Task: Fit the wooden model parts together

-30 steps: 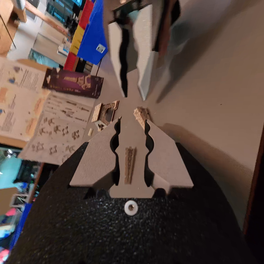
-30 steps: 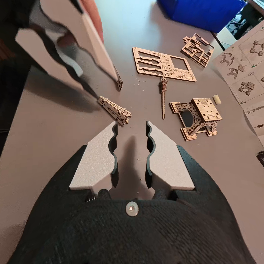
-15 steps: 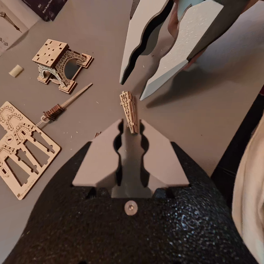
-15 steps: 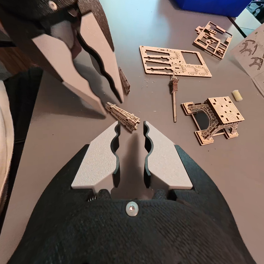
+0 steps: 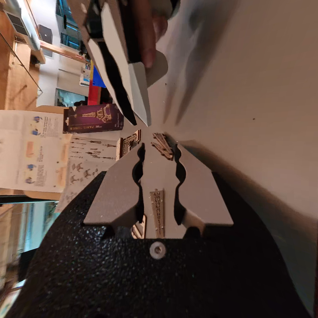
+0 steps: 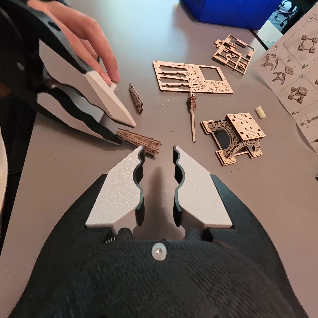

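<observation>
A tapered wooden lattice tower section lies on the grey table. My right gripper is open and empty, its left fingertip right beside the section's wide end. My left gripper is open, turned on its side, with its lower fingertip at the section's narrow end. In the left wrist view the section lies between the tips of my left gripper, near the right finger. A flat lattice panel lies on the table under the left fingers. The tower base stands to the right, with a spire piece beside it.
A cut-out wooden sheet and a smaller frame lie at the back. A small white cylinder, an instruction sheet and a blue bin are to the right. A purple box lies beyond. A hand holds the left gripper. About 4 centimetres separates my left fingertips from my right. Both grippers' tips are roughly 25 centimetres from the small white cylinder.
My left gripper has rolled back onto its side and come down to the section's narrow end. The right gripper has stayed open close to the wide end.
</observation>
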`<state>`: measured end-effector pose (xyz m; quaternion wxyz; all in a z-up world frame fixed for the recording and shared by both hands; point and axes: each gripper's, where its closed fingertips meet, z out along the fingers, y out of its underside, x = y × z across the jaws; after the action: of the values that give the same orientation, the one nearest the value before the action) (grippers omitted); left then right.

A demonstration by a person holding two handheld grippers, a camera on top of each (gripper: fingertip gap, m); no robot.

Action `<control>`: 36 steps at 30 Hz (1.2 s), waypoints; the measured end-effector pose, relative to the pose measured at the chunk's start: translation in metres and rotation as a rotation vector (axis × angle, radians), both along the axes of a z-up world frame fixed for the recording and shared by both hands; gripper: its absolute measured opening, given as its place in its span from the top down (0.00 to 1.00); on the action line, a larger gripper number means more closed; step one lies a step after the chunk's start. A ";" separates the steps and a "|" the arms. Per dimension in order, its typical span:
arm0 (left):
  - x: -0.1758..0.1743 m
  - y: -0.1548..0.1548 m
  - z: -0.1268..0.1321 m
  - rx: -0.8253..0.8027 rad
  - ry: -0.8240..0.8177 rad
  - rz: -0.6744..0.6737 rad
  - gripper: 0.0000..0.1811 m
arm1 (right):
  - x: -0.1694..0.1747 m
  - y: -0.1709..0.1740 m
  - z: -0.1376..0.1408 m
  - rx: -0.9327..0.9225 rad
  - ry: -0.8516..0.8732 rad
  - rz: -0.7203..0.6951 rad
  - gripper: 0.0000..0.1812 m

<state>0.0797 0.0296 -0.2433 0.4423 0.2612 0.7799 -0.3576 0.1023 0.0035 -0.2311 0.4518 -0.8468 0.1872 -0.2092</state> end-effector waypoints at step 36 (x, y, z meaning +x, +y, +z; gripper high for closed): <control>0.152 0.049 -0.017 0.160 0.902 -0.027 0.99 | 0.007 0.025 -0.028 -0.393 -0.149 0.328 0.87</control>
<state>0.2317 0.0784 -0.2608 0.0324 0.1230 0.9161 -0.3801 0.1095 0.0284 -0.2592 0.3192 -0.9195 -0.0307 -0.2273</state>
